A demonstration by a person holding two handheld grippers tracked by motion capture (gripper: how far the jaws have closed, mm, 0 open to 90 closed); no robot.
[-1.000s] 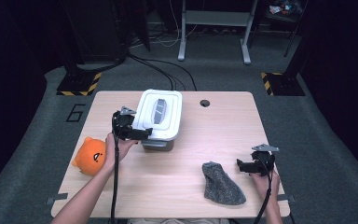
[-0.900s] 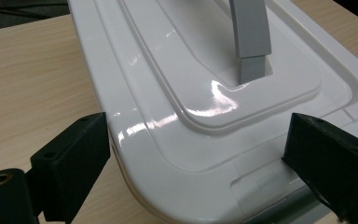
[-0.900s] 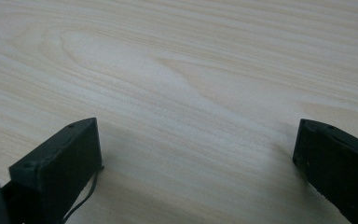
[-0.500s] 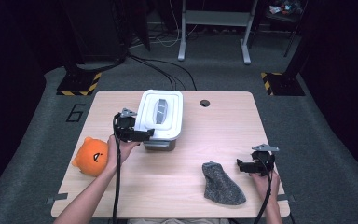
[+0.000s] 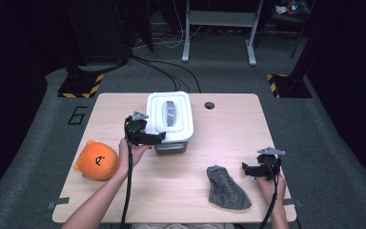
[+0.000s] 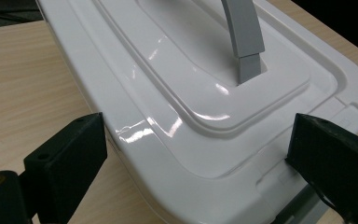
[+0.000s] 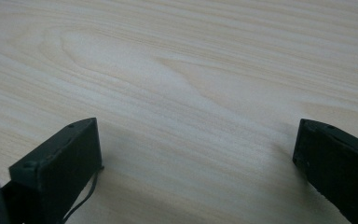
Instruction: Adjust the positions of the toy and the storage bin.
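A white-lidded box [image 5: 169, 119] stands near the far edge of a pale wooden bench [image 5: 219, 133], the landmark around which the rest is set. The left claw [image 5: 156, 138] sits at the box's near left corner, jaws spread wide on either side of that corner; in the left gripper view the glossy lid [image 6: 177, 93] runs between the two black jaws, neither visibly pressing on it, and a grey handle [image 6: 244, 37] arches over the lid's raised centre. The box's grey base shows just under the lid at its near end.

To the near left of the box, well apart from it, an orange plush toy [image 5: 95, 161] with a small face lies by the person's left forearm. To the near right of the box a grey knitted sock [image 5: 226, 187] lies flat on the wood. Just right of the sock, farther again from the box, the right claw [image 5: 246, 169] rests low over the bench with its jaws released and nothing between them; the right gripper view looks along them onto bare wood grain [image 7: 191, 93].

A small round hole [image 5: 209, 105] pierces the bench just right of the box's far end. Beyond the box the bench ends at grey carpet marked with a large figure 6 [image 5: 77, 115]; black cables [image 5: 167, 74] trail across the floor, yellow-and-black striped stands [image 5: 80, 87] sit at both sides, and a metal frame [image 5: 219, 28] stands in the dark room behind.
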